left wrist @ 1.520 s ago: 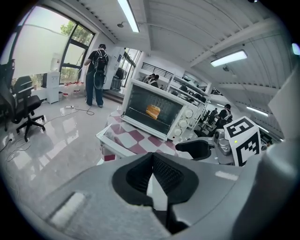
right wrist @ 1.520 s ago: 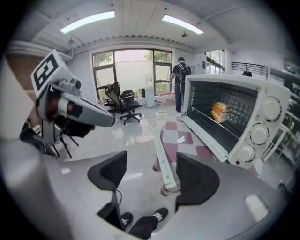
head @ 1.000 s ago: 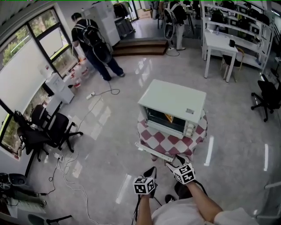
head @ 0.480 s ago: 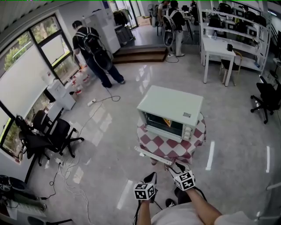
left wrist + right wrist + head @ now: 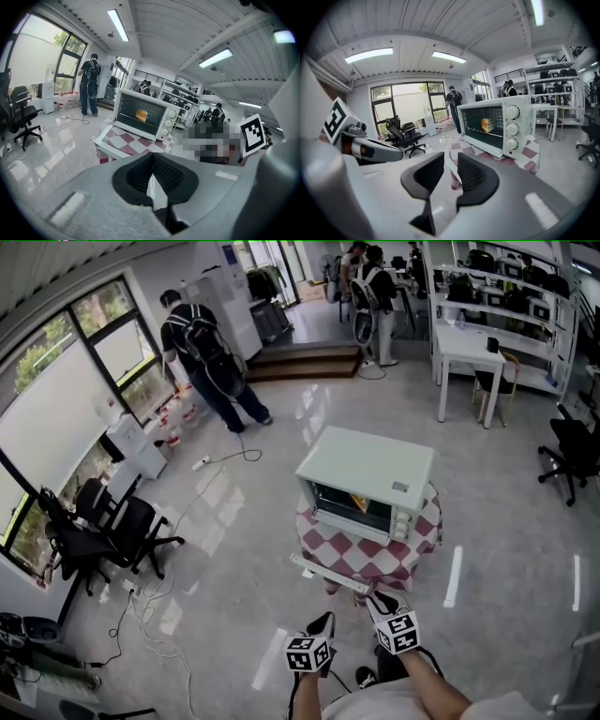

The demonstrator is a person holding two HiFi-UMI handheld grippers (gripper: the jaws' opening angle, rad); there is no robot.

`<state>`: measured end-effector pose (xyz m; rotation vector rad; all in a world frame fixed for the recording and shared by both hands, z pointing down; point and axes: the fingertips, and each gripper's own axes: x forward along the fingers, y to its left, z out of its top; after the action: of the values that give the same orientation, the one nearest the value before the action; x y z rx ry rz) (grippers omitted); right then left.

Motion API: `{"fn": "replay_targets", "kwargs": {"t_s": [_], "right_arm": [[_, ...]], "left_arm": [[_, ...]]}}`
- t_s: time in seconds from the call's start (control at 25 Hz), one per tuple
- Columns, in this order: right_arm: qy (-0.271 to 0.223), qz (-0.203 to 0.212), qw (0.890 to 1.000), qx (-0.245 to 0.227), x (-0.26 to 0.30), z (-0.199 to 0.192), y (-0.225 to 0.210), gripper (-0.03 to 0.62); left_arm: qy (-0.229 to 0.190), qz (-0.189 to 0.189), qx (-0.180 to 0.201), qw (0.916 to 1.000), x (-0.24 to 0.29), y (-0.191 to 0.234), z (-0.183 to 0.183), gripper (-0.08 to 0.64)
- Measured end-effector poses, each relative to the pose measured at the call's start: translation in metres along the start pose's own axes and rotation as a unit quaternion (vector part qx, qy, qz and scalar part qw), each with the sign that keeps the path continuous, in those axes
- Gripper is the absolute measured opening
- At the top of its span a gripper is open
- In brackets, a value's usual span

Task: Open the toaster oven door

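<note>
The white toaster oven stands on a small table with a red-and-white checked cloth. Its glass door hangs open, folded down flat over the table's near edge. A yellow item sits on the rack inside. Both grippers are held back near my body, apart from the door. My left gripper is shut with nothing in it; its pads meet at the tips. On my right gripper the jaws have just been closing and stand a narrow gap apart, nothing between them.
Black office chairs and loose cables lie at the left by the windows. A person with a backpack stands at the far left. A white table, shelves and another chair are at the right.
Both grippers have drawn back a little from the open door's edge toward my body. The right jaws have narrowed. The door stays folded down.
</note>
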<state>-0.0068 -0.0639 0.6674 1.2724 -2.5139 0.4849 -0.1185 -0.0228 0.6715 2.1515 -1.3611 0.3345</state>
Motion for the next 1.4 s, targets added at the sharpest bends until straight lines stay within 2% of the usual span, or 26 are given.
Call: {"fn": "replay_targets", "kwargs": {"t_s": [0.12,0.28,0.48,0.68,0.88,1.12,1.4], "right_arm": [[-0.006,-0.001,1.0,0.01,-0.003,0.003,0.002,0.071],[-0.013,0.002,1.0,0.011,-0.01,0.008,0.002,0.002],[-0.009,0.021,0.999,0.031,-0.013,0.006,0.004,0.002],[-0.005,0.02,1.0,0.019,-0.017,0.006,0.007,0.0],[-0.005,0.011,1.0,0.016,-0.024,0.003,0.004,0.0],[-0.023,-0.003,1.0,0.014,-0.032,0.019,-0.003,0.0],[-0.008,-0.023,1.0,0.006,-0.033,0.011,-0.01,0.002]], "left_arm": [[0.005,0.006,0.006,1.0,-0.002,0.005,0.004,0.003],[-0.005,0.001,0.009,0.9999,-0.006,-0.003,0.011,0.003],[-0.003,-0.005,0.017,0.9998,-0.005,-0.009,0.01,0.003],[-0.017,-0.003,0.018,0.9997,-0.006,-0.013,0.014,0.003],[-0.019,-0.007,0.019,0.9996,-0.007,-0.018,0.014,0.003],[-0.023,-0.009,0.019,0.9995,-0.006,-0.021,0.018,0.003],[-0.024,-0.016,0.023,0.9993,-0.003,-0.026,0.02,0.003]]}}
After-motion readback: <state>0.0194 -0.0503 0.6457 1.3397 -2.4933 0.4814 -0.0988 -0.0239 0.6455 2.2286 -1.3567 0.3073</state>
